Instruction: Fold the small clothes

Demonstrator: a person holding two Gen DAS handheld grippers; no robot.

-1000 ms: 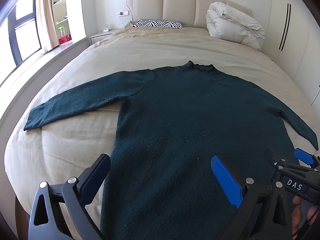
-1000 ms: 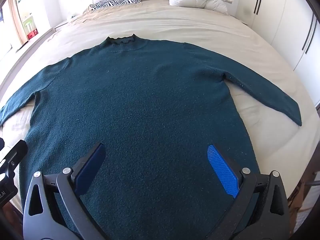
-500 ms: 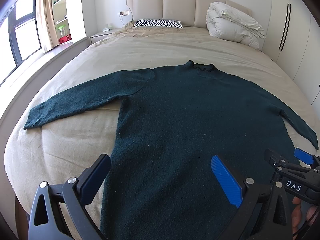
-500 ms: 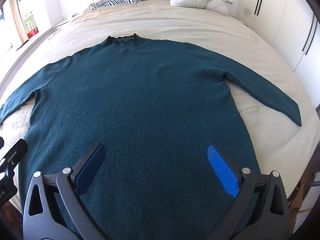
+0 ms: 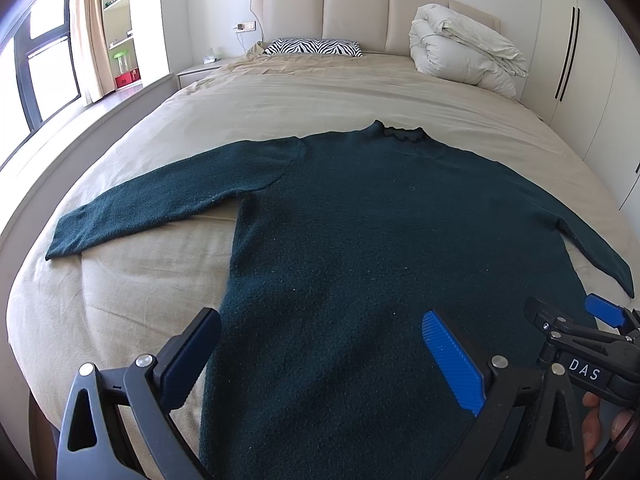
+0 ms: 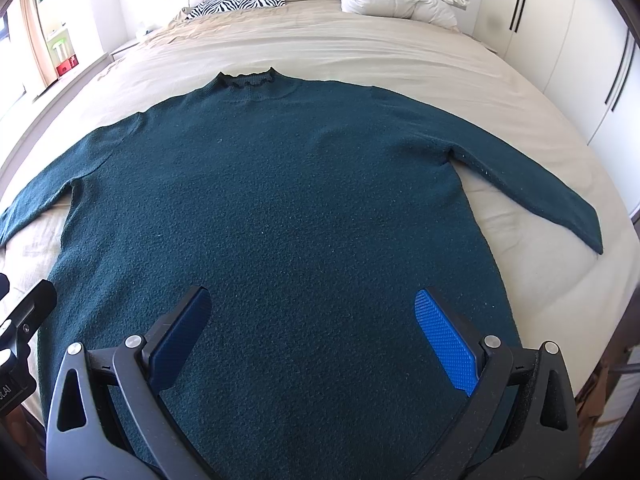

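a: report surroundings.
b: one beige bed [image 5: 280, 96] with a padded headboard [image 5: 360, 8]. at its head, one zebra-print pillow [image 5: 314, 47] and one folded white duvet [image 5: 464, 50], both well apart from the work area. wardrobe doors [image 5: 580, 60] to the right, a window [image 5: 44, 68] to the left.
a: task item?
b: one dark green sweater [image 6: 276, 208], flat on the bed, collar toward the headboard, two sleeves spread outward. nothing lies on it.
a: tools?
b: two. left gripper [image 5: 320, 354] over the hem near the sweater's left edge, jaws apart, holding nothing. right gripper [image 6: 314, 330] over the hem centre, jaws apart, holding nothing. neither path is obstructed.
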